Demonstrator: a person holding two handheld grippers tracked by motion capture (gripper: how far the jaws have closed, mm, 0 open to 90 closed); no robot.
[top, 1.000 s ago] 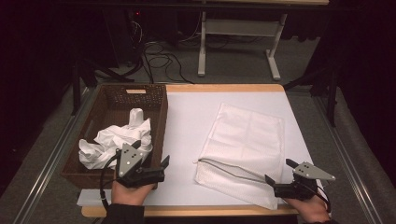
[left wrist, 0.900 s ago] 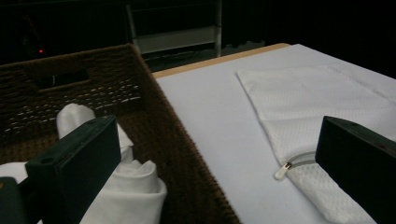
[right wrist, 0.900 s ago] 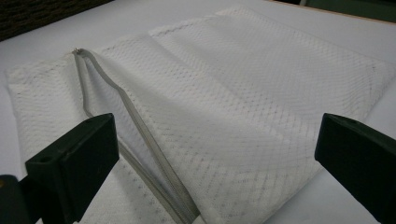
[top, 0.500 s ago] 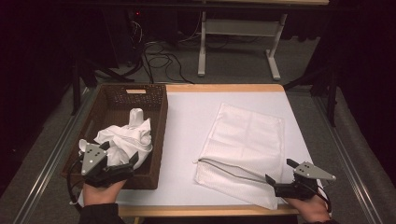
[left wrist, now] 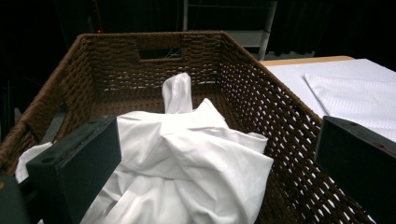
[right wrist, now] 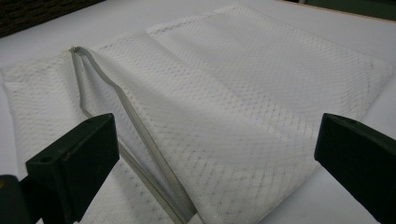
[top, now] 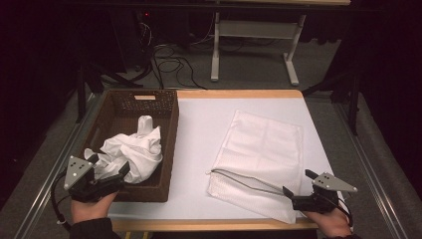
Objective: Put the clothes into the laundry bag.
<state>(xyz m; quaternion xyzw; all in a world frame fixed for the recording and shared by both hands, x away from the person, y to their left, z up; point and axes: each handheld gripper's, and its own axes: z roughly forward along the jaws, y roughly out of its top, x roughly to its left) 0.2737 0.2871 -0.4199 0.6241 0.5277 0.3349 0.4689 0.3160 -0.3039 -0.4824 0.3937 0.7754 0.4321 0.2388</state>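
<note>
My left gripper [top: 117,175] sits at the near end of the dark brown woven wicker basket [top: 169,130], jaws spread wide and holding nothing, pointed at the crumpled white cloth [top: 133,154] heaped inside it. One twisted end of that cloth pokes up toward the far wall with the handle slot. My right gripper [top: 293,194] is also wide open, low by the near corner of the flat white mesh zip bag [top: 263,149] lying on the white table top [top: 199,124], its grey zipper [right wrist: 135,135] running between the jaws.
</note>
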